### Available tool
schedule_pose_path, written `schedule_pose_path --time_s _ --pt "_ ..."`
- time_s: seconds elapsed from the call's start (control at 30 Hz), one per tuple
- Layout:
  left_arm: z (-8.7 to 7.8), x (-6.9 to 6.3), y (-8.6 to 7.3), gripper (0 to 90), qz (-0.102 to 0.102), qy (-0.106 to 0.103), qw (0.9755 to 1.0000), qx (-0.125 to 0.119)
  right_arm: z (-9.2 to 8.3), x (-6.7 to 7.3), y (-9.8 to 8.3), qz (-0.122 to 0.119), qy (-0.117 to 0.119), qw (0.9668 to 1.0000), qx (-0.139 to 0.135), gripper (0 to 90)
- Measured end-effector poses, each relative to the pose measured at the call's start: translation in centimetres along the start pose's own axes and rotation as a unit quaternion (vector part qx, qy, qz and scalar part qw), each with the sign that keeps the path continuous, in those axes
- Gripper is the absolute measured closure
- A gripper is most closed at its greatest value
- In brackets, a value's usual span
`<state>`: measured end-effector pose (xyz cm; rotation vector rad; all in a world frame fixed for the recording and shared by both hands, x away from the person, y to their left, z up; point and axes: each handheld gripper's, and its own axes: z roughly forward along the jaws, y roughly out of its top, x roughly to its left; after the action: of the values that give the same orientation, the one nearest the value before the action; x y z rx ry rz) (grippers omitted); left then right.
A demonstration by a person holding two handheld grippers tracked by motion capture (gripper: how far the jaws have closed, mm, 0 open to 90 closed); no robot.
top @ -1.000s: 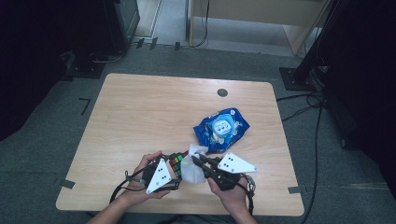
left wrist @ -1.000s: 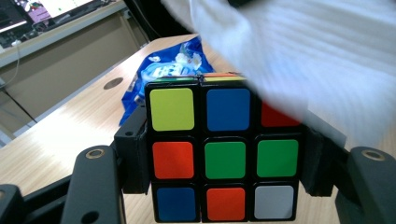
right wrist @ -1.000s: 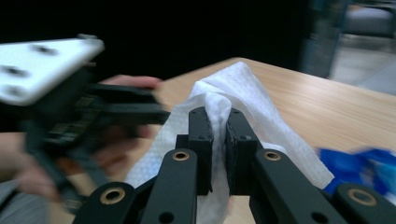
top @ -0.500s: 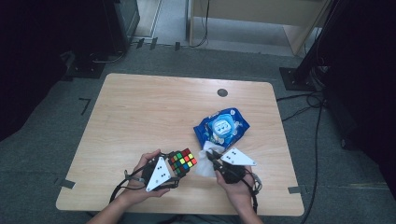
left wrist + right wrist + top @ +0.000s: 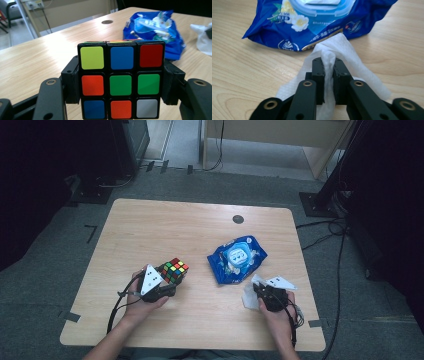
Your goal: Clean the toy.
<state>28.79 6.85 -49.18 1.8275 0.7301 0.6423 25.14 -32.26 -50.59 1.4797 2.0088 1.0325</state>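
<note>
- In the high view the table (image 5: 165, 227) is evenly lit from above, its surroundings dark.
- Soft glare streaks the tabletop in the left gripper view.
- Far background there is soft; close views are sharp.

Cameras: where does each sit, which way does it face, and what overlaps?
High view: above the person's side, facing forward and down on the table; both forearms, left gripper, right gripper.
Left gripper view: on the left gripper, looking along its jaws, shut on the cube.
Right gripper view: on the right gripper, jaws around a wipe, pack beyond.
Shared: the pack shows in all three views.
</note>
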Motion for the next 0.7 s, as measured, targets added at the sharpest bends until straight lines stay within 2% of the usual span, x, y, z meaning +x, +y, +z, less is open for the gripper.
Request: schedule_pose_path --time_s 0.1,0.13,0.23,0.3,0.37,0.47,0.57,0.6,0.7 --pt "0.3 0.1 -0.1 33.9 -0.004 0.006 1.0 0.005 0.0 0.4 0.0 -0.008 0.01 0.9996 -0.024 48.6" --pt "0.4 0.1 -0.1 33.9 -0.007 0.006 0.9999 0.007 -0.2 0.4 0.1 -0.011 0.005 0.9992 -0.038 42.3" --pt "0.9 0.1 -0.2 33.9 -0.014 0.01 0.9998 0.013 -1.1 0.1 0.6 0.012 0.0 0.9977 -0.066 31.2" --pt "1.3 0.1 -0.2 33.9 -0.018 0.015 0.9995 0.02 -1.5 -0.6 0.7 0.028 -0.008 0.9969 -0.073 26.3" --pt "1.9 0.1 -0.4 33.9 -0.029 0.014 0.9991 0.028 -1.7 -1.4 0.5 0.043 -0.017 0.9965 -0.069 20.7" --pt "2.7 0.0 -0.5 33.9 -0.035 0.018 0.9986 0.034 -1.8 -2.6 0.2 0.064 -0.026 0.996 -0.057 16.8" --pt "3.5 -0.1 -0.5 33.8 -0.045 0.019 0.998 0.041 -2.0 -3.3 -0.1 0.069 -0.033 0.9956 -0.053 14.5" --pt "3.9 -0.2 -0.5 33.8 -0.048 0.02 0.9976 0.046 -2.1 -3.5 -0.2 0.065 -0.034 0.9961 -0.05 13.3" --pt "4.4 -0.4 -0.6 33.8 -0.047 0.026 0.9972 0.052 -2.4 -3.9 -0.6 0.062 -0.038 0.9964 -0.045 13.2"
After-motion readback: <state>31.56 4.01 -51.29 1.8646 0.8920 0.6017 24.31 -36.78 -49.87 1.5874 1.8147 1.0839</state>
